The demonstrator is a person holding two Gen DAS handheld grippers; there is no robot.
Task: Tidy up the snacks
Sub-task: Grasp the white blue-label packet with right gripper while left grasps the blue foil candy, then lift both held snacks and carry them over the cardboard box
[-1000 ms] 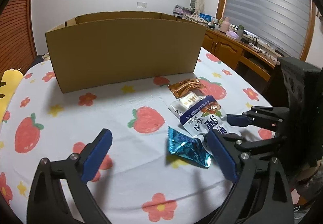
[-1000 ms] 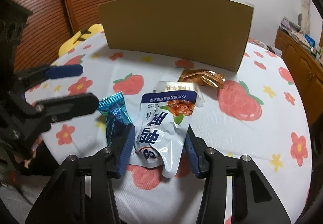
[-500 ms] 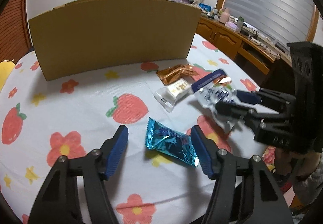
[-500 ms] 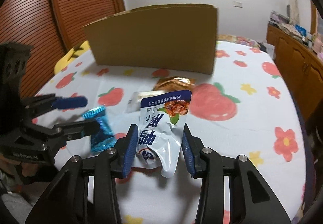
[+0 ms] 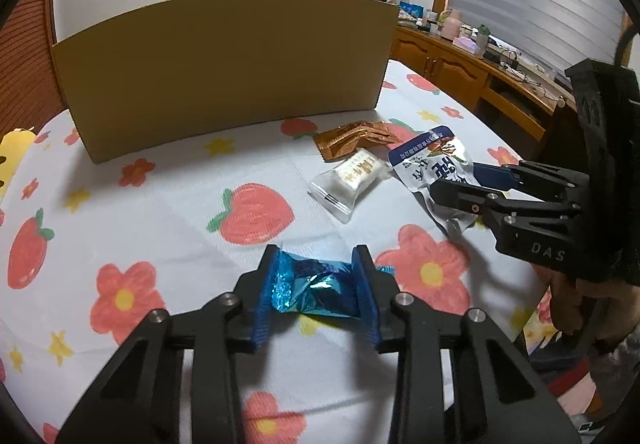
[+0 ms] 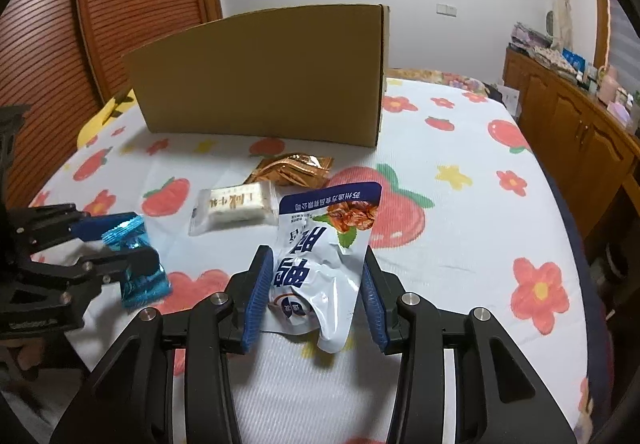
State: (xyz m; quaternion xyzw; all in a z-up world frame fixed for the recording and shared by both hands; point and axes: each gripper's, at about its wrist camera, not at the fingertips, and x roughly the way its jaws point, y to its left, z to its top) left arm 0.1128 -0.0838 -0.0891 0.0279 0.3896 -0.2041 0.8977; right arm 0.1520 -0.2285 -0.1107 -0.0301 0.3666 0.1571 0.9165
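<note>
Left gripper (image 5: pixel 316 286) pinching the blue foil candy (image 5: pixel 316 284) between its blue pads; half a second earlier the pads stood apart on either side of the candy, which lay on the cloth. Right gripper (image 6: pixel 316 294) pinching the lower part of the white-and-blue snack pouch (image 6: pixel 324 252), as before; in the left wrist view the pouch now appears farther right and nearer the table's right edge. Ahead of both grippers, on the strawberry-print tablecloth (image 5: pixel 160 212), lie the clear-wrapped white bar (image 5: pixel 352 180) and, just beyond it, the crumpled orange-brown packet (image 5: pixel 356 138); whether the two touch cannot be told. Beyond them stands the cardboard box (image 5: pixel 224 72), its near wall upright and its interior hidden. Open cloth extends ahead and left of the left gripper up to the box wall. Right of the right gripper, cloth runs clear to the table edge, with the wooden cabinet (image 6: pixel 576 116) beyond.
</note>
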